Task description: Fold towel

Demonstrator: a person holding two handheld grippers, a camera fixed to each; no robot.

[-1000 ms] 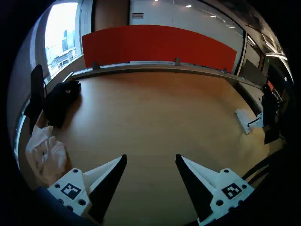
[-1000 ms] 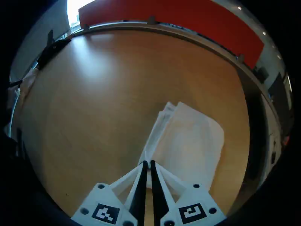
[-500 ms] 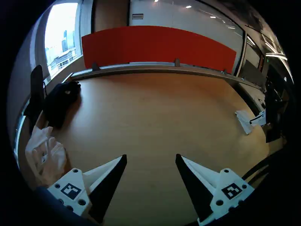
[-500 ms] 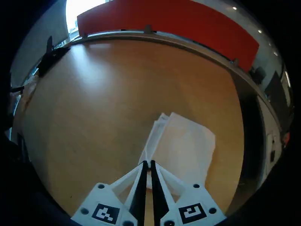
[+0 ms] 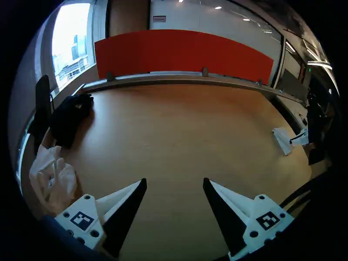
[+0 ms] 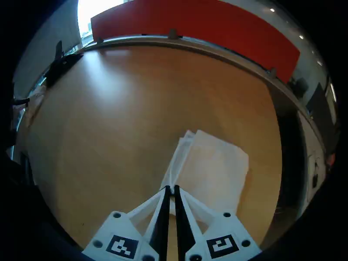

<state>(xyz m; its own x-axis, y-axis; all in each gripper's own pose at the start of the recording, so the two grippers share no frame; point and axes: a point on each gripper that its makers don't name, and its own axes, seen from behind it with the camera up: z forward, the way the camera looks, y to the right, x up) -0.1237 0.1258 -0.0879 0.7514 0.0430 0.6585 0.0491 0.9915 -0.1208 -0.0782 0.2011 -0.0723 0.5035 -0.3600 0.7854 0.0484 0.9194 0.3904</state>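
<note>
the towel (image 6: 211,167) lies on the wooden table (image 6: 108,122) as a compact layered rectangle, its stacked edges showing along one side, so the folding looks largely done. the right gripper (image 6: 171,188) has its fingers pressed together on the towel's near edge with a sliver of white cloth caught between them, while the left gripper (image 5: 174,180) hangs wide apart over bare wood, holding nothing, well apart from the towel. what seems left is one last fold or simply letting go — i cannot tell which.
</note>
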